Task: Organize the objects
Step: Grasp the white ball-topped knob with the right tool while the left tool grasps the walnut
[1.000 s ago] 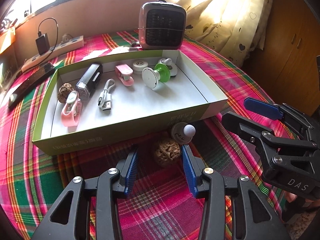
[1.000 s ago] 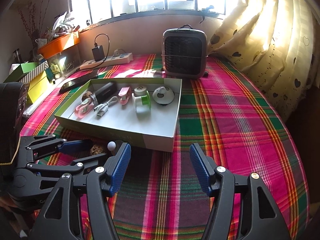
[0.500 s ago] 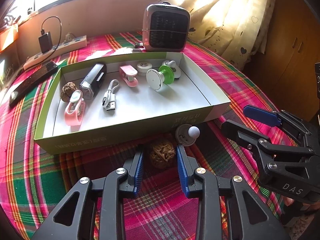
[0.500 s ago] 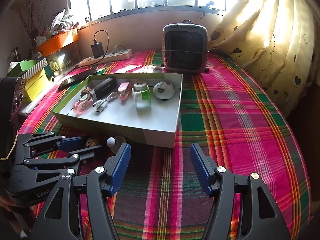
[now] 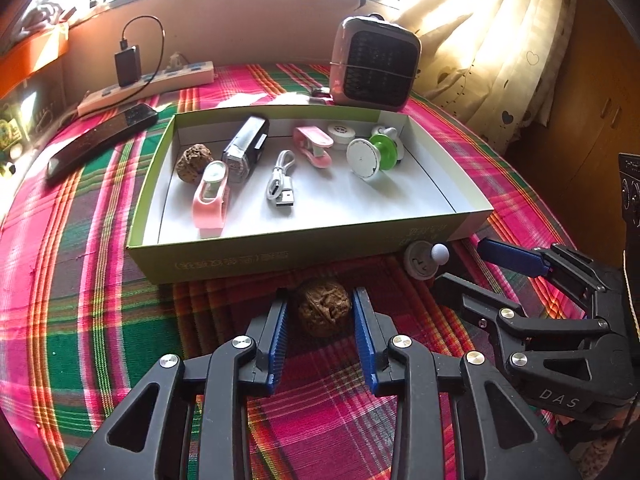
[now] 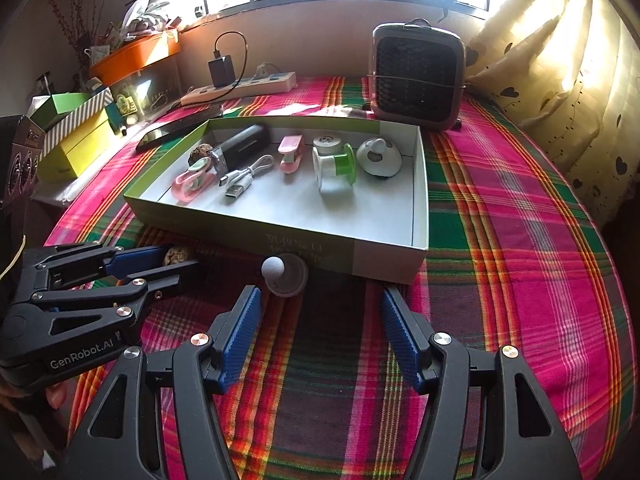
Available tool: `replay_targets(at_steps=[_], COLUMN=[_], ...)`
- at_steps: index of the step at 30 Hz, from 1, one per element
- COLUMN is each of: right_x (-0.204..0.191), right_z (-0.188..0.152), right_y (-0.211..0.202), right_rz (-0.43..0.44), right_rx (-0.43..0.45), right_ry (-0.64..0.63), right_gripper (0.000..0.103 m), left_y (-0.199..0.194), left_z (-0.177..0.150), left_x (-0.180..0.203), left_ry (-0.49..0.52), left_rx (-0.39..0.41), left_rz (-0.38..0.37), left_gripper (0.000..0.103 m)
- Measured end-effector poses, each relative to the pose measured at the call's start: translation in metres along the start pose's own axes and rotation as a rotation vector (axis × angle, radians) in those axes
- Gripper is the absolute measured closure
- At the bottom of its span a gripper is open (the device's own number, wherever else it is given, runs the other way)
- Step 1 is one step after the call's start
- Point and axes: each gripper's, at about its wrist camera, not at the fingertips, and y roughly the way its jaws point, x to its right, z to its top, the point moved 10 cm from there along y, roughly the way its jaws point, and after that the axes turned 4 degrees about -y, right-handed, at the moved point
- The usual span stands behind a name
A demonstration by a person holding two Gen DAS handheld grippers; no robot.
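A brown walnut [image 5: 325, 306] lies on the plaid cloth in front of the green-rimmed box [image 5: 224, 254]. My left gripper [image 5: 320, 312] is shut on the walnut, both blue pads against its sides. The walnut also shows in the right wrist view [image 6: 177, 255], between the left gripper's fingers [image 6: 136, 258]. A white round gadget with a ball knob [image 5: 425, 261] [image 6: 286, 276] rests against the box front. My right gripper [image 6: 320, 320] is open and empty, just short of that gadget. The box holds a second walnut [image 5: 193, 161], a pink watch, a black device, a USB cable and a green spool.
A small heater [image 6: 416, 76] stands behind the box. A power strip [image 6: 240, 86] with a charger and a black phone [image 5: 100, 140] lie at the back left. Coloured boxes [image 6: 76, 128] sit at the left edge. Curtains hang on the right.
My left gripper has closed from wide open onto the walnut. My right gripper has moved forward toward the white gadget and stays open.
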Motion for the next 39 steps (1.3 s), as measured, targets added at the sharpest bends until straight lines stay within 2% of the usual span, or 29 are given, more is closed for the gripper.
replay_targets(at_steps=[12,19,27,30,39], right_x=[-0.014,-0.016,-0.010,-0.007,-0.009], right_z=[0.008,0.010,0.012,0.012,0.012], right_y=[0.013,0.020,0.021,0.021,0.020], right_rz=[0.014,-0.013,-0.066,-0.087,-0.090], right_rx=[-0.023,-0.041,-0.045,-0.046,-0.044], right_ry=[0.011,0.027,0.040,0.042,0.032], right_gripper=[0.041,0.041,0.053,0.061,0.076], left_y=[-0.005,-0.005,-0.005,-0.005,-0.004], left_z=[-0.001,0.000,-0.001,-0.001,-0.001], left_x=[-0.012,-0.013,-0.014,-0.013,-0.012], left_ry=[-0.029,-0.030,-0.030,-0.031,-0.032], left_rx=[0.009,0.014,0.015,0.016,0.017], left_rz=[-0.013,-0.027,-0.028,-0.030,-0.033], left_gripper=[0.074,0.074,0.074,0.074,0.074])
